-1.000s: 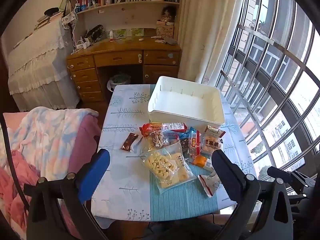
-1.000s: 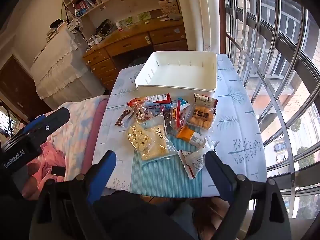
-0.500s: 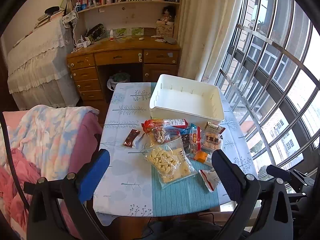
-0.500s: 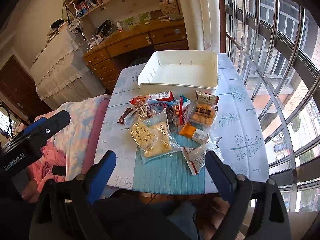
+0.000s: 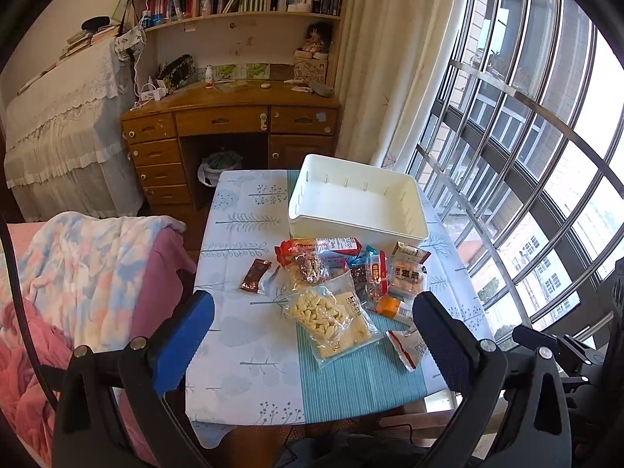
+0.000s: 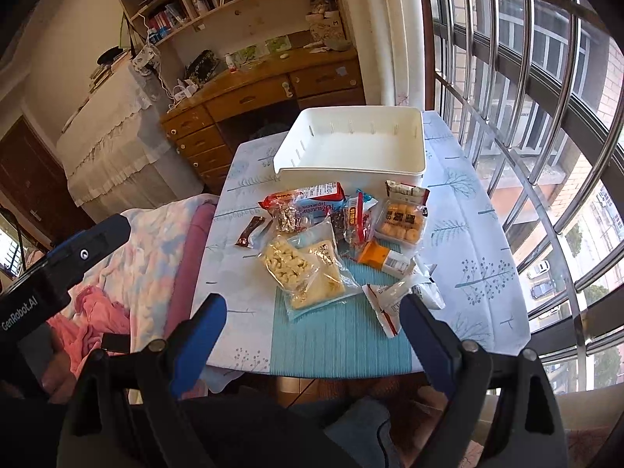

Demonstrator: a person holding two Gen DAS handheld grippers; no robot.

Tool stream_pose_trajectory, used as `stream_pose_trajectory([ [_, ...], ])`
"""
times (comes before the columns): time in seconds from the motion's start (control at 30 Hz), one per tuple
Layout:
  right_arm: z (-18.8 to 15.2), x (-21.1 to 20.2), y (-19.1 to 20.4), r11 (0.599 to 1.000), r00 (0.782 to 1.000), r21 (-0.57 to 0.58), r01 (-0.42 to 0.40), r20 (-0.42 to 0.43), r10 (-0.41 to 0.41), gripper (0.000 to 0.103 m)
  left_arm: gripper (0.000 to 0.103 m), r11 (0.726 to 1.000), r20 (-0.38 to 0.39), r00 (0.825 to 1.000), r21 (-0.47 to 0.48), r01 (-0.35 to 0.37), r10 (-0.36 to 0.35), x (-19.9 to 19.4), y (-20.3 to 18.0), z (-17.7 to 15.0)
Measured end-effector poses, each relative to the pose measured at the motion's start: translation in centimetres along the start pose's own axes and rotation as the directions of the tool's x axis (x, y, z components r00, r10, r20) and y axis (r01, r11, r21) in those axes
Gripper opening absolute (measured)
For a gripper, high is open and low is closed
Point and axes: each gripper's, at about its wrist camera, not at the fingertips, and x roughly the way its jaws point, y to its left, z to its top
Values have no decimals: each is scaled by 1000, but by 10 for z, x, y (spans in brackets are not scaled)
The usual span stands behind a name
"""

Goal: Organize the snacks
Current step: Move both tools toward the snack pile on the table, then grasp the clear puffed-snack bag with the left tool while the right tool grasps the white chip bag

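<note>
Bedroom clutter, a wooden desk and barred windows surround a small table under a tree-print cloth. At its far end sits a white plastic bin, empty as far as can be seen. Every snack lies loose in a heap just in front of it: a clear bag of pale nuts, an orange packet, a tray of round biscuits, and a dark sachet apart to the left. The left gripper and right gripper both hover near the table's near edge, jaws spread wide, holding nothing. By my judgement nothing is sorted yet.
</note>
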Motion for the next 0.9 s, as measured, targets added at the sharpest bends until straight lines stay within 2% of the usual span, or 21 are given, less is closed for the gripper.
stream_pose_trajectory([
  [0.3,-11,3,2,996,999,84,17,32,-20,91,102,1000,-26,999,-3,21,-21,12,18,-1],
  [0.53,-23,12,-10,984,1000,178,12,2,-12,91,102,998,-125,992,-68,16,-25,45,33,-3],
  [0.77,-39,26,-49,927,999,374,-13,-31,27,91,102,995,-258,965,-103,13,-39,83,35,-14],
  [0.9,-45,39,-68,887,997,462,-20,-61,55,91,102,991,-339,938,-130,22,-65,111,33,-19],
])
